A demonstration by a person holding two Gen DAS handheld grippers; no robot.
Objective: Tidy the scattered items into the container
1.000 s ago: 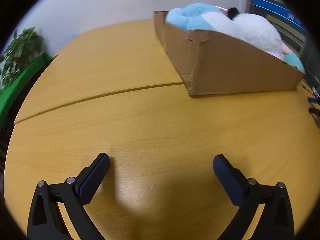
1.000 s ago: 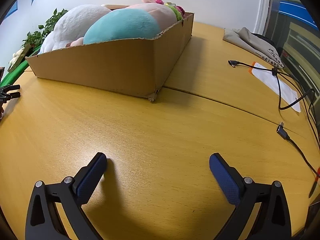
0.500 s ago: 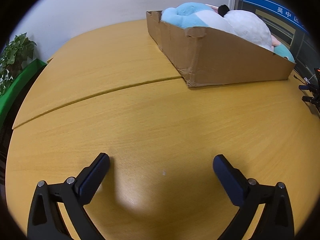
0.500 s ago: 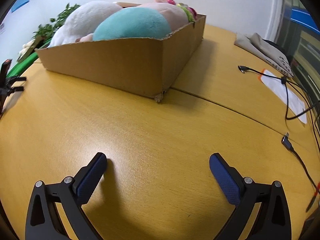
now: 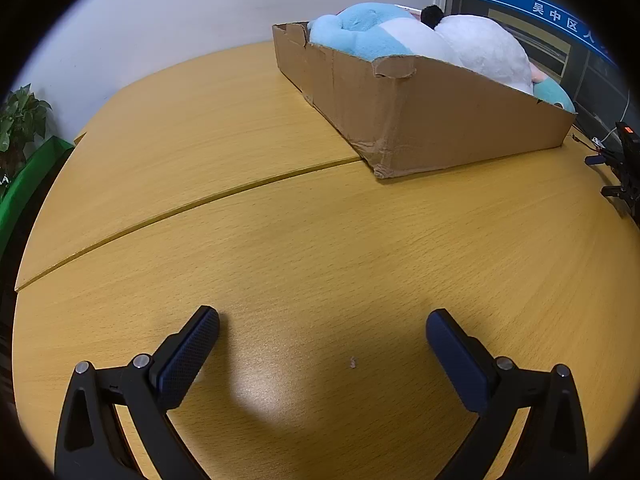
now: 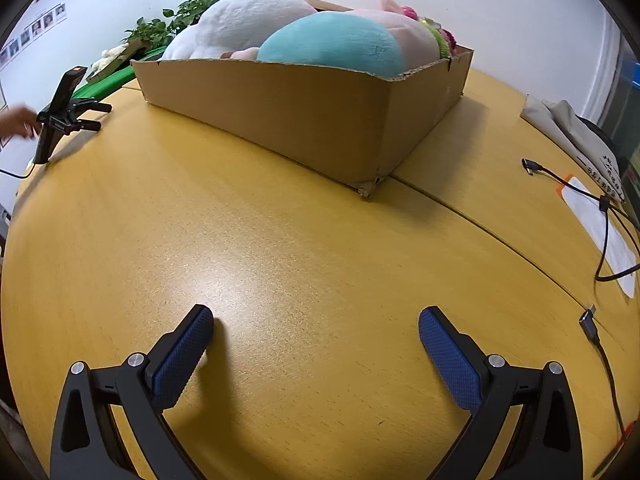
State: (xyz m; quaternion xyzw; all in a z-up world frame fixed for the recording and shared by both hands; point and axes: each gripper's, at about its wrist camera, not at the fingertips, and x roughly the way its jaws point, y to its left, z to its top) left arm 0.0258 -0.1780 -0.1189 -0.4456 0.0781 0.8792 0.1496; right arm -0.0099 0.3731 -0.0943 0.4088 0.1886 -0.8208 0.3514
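**Box packed, nothing left to grab?**

Box (image 5: pixel 460 128) sitting at the far side of the surface (image 5: pixel 280 240), stuffed with plush toys (image 6: pixel 332 40) heaped above the rim. Left gripper (image 5: pixel 322 338) and right gripper (image 6: pixel 316 334) both hovering low over bare wood, jaws spread wide, holding nothing. No loose toys visible anywhere. Only cables (image 6: pixel 608 208) off right. Looks like the wrap-up stage; next up, probably just scanning for stragglers or parking both tools.

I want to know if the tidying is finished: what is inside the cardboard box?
The cardboard box holds plush toys heaped above its rim: a white one, a teal one and a pink one. The walls and the toys hide whatever lies beneath.
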